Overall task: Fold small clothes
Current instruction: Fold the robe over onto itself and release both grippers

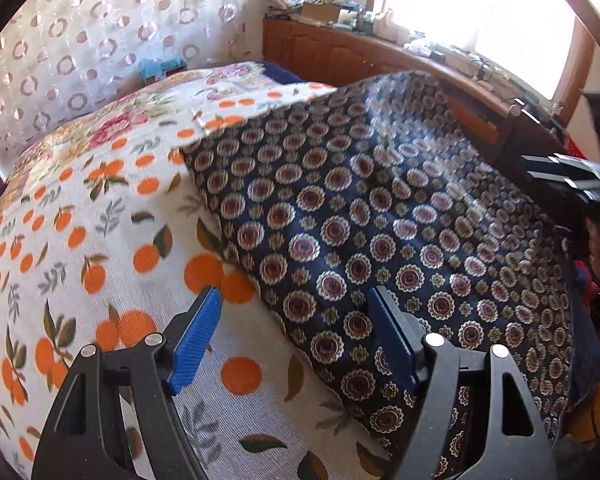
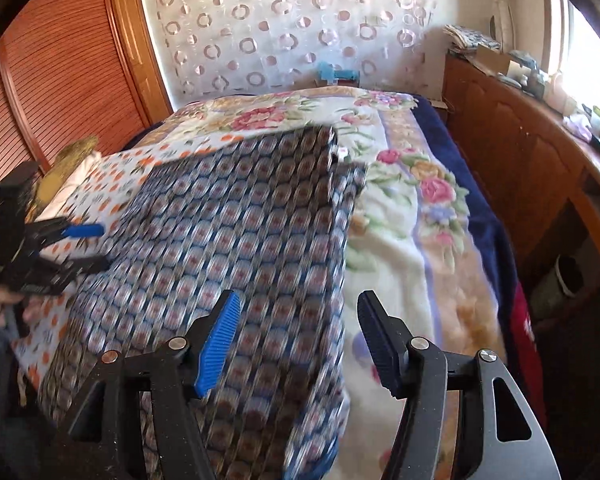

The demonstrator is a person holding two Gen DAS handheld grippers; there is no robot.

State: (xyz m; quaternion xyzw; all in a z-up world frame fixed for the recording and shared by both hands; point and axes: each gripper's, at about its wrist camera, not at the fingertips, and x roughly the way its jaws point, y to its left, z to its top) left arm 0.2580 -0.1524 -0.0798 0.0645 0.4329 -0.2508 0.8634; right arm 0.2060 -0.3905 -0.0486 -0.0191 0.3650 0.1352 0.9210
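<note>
A dark navy garment with a round medallion print (image 1: 380, 220) lies folded on the bed, partly over a white sheet printed with oranges (image 1: 80, 240). My left gripper (image 1: 292, 296) hovers open above the garment's left edge, with nothing between its blue pads. In the right wrist view the same garment (image 2: 252, 220) looks blurred, and my right gripper (image 2: 298, 298) stands open over its near right edge, holding nothing. The left gripper (image 2: 80, 244) also shows at the far left of that view, held in a hand. The right gripper (image 1: 572, 176) shows at the right edge of the left wrist view.
A floral blanket (image 2: 400, 220) covers the bed to the right of the garment. A wooden cabinet (image 2: 520, 160) with clutter on top runs along the window side. A louvred wooden door (image 2: 60, 80) stands at the left, and a patterned curtain (image 2: 292, 28) hangs behind the bed.
</note>
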